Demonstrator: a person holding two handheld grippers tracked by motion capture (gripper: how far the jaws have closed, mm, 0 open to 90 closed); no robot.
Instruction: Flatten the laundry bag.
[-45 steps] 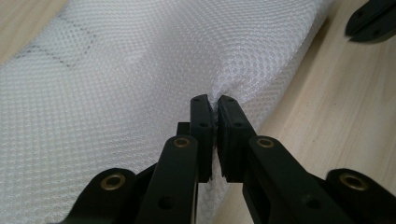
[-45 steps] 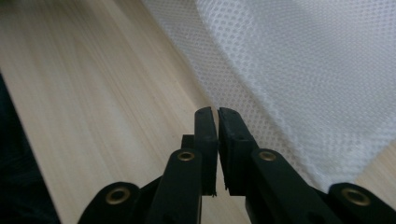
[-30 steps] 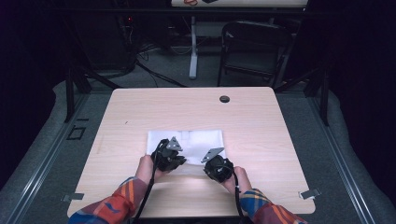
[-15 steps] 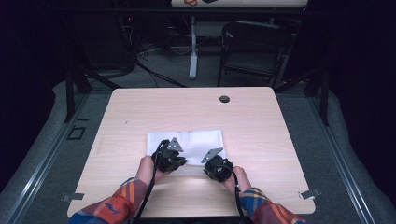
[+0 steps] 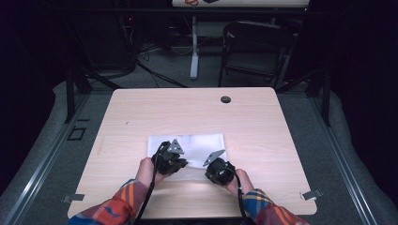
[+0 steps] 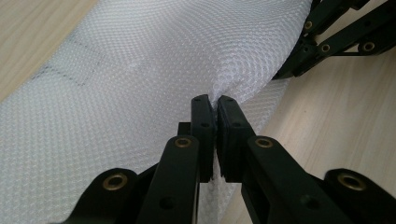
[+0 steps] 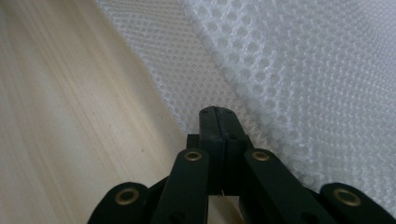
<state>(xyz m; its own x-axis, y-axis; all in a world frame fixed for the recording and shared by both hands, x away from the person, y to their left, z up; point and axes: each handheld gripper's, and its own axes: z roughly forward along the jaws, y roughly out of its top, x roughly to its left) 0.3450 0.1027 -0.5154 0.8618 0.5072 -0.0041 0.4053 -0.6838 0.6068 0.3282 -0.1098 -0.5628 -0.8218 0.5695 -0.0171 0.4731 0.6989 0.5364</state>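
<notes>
From the high view, a white mesh cloth (image 5: 187, 150) lies flat on the near half of a pale wooden table (image 5: 263, 122), and the person's two hands come in from the bottom edge in plaid sleeves (image 5: 117, 208). The left gripper (image 5: 180, 164) sits on the cloth's near left part and the right gripper (image 5: 217, 169) at its near right corner, the two close together but apart. This view gives the layout, including a dark round grommet hole (image 5: 225, 99) near the table's far edge and a black chair (image 5: 253, 47) beyond it, but the jaws themselves are too small here to read.

The left gripper view supplies that detail: the left gripper (image 6: 215, 105) has its jaws pressed together on a pinched ridge of the cloth (image 6: 154, 60), and the fabric rises in a soft fold from the tips. The weave and a faint dark line on it are plain here. At the upper right of this view, the black linkage of the other gripper (image 6: 336, 32) rests at the cloth's edge.

The right gripper view shows the right gripper (image 7: 218, 112) with its jaws fully together at the cloth's (image 7: 289, 60) border, where mesh meets bare wood (image 7: 70, 116). The tips clamp the thin edge of the fabric, which lies flat rather than bunched.
</notes>
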